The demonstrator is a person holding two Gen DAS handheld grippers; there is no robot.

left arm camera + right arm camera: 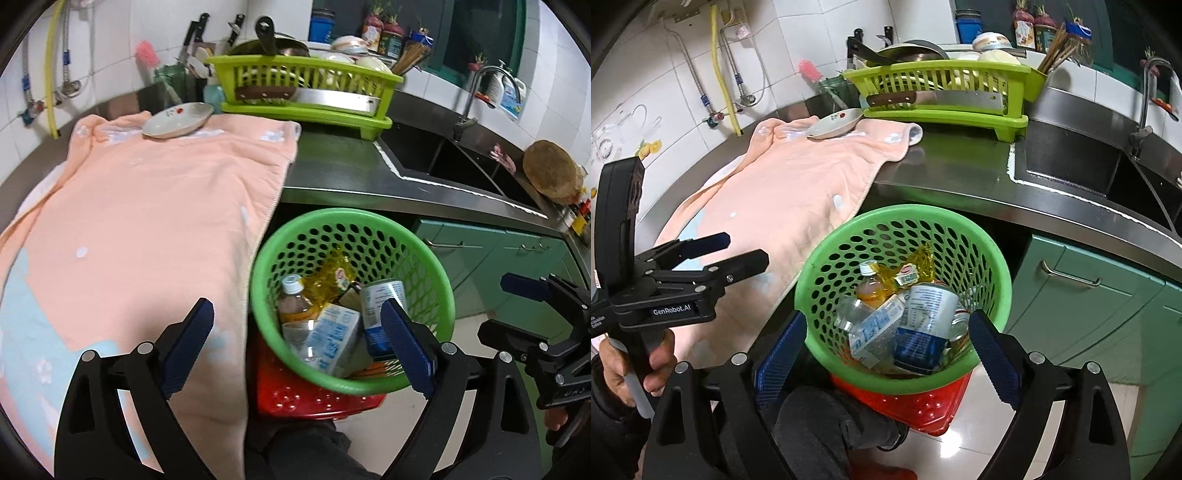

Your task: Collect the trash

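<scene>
Peach towel [155, 206] over steel counter [354, 173] | green perforated basket [993, 280] on red stool [923, 406] holds can [923, 317], carton [332, 336], bottle [295, 306], yellow wrapper [916, 266] | left gripper [297, 343], right gripper [886, 354]: fingers apart, empty

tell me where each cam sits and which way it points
Left wrist: on the left gripper, looking down over the towel edge at the bin; right gripper shows at the right.
Right wrist: on the right gripper, above the bin; left gripper and hand show at the left.
Shared: bin, towel, rack, sink.
</scene>
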